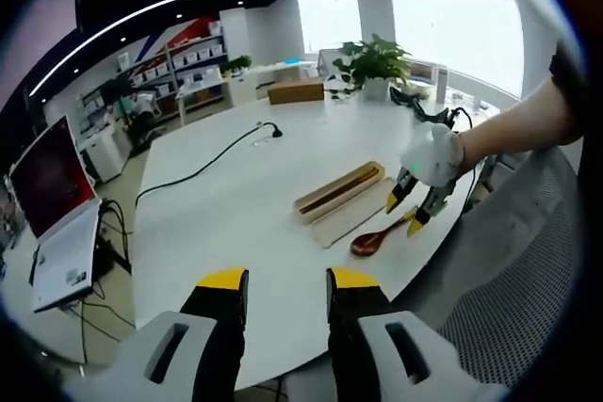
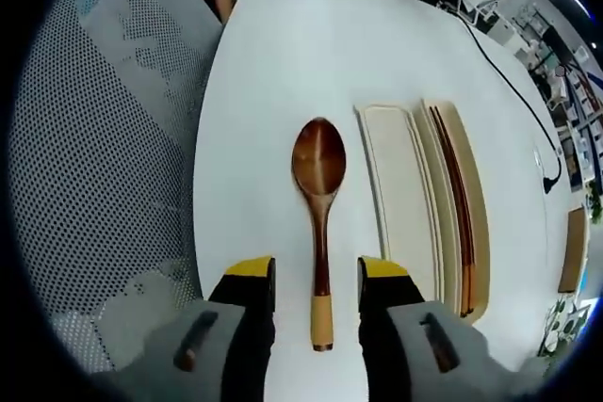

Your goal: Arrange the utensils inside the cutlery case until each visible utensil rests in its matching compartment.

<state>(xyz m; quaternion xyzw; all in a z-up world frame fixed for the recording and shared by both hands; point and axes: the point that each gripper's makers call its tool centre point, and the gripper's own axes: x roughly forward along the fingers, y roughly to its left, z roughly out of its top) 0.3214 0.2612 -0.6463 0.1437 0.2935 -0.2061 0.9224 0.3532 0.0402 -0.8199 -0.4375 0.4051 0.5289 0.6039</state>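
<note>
Right gripper (image 2: 316, 281): jaws apart, straddling the handle of one wooden spoon (image 2: 319, 202) lying on the white table (image 2: 283, 54); not closed on it. Left gripper (image 1: 283, 286): parted, holding nothing. One cutlery case (image 2: 462, 195), just beside the spoon, holds dark chopsticks (image 2: 454, 200); count unclear.

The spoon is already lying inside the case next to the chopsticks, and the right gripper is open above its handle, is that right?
Not quite. The right gripper view shows the spoon lying on the white table, beside the cutlery case, not in it. The chopsticks do rest in the case, and the right gripper is open with its jaws on either side of the spoon's handle.
</note>
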